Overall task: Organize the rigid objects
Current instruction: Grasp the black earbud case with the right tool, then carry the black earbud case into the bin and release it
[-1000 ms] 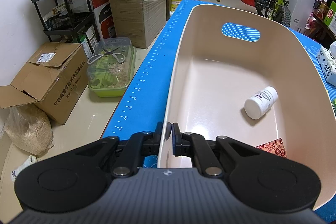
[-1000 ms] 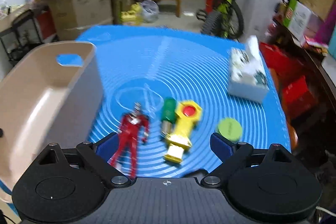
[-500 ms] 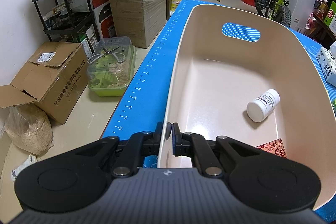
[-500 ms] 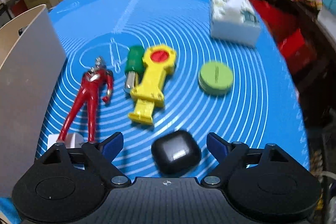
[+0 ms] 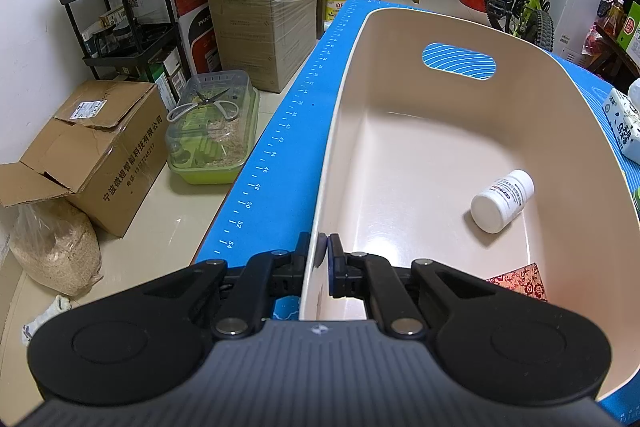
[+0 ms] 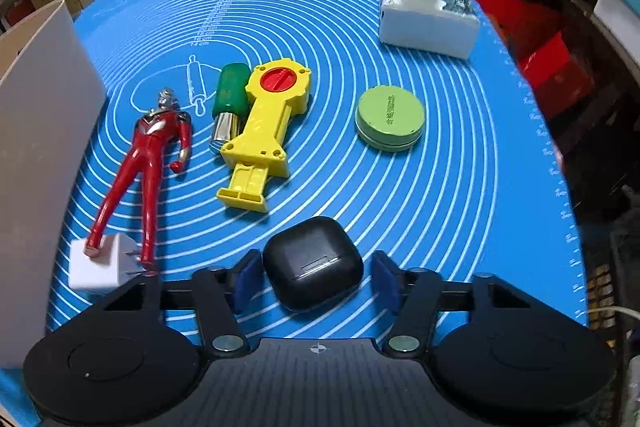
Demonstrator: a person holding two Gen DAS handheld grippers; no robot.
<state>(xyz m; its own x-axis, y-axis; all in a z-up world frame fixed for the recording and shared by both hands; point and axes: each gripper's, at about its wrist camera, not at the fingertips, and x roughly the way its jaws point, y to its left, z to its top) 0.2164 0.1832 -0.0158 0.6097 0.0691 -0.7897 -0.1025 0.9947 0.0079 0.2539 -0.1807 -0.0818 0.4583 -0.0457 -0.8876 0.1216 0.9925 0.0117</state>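
Black earbud case lies on the blue mat at the near edge of the bench, between the blue pads of the right hand-held gripper. Jaws have just been closing around it; the left pad looks at or against the case, a sliver of mat shows before the right pad, so not yet clamped.

Just beyond: yellow toy, green cylinder beside it, red figure with one foot on a white charger, green round tin to the right, tissue box far off.

Beige bin stands left of these, holding a white pill bottle and a red patterned item. Left hand-held gripper is clamped on the bin's near wall, probably steadying it for drop-offs.
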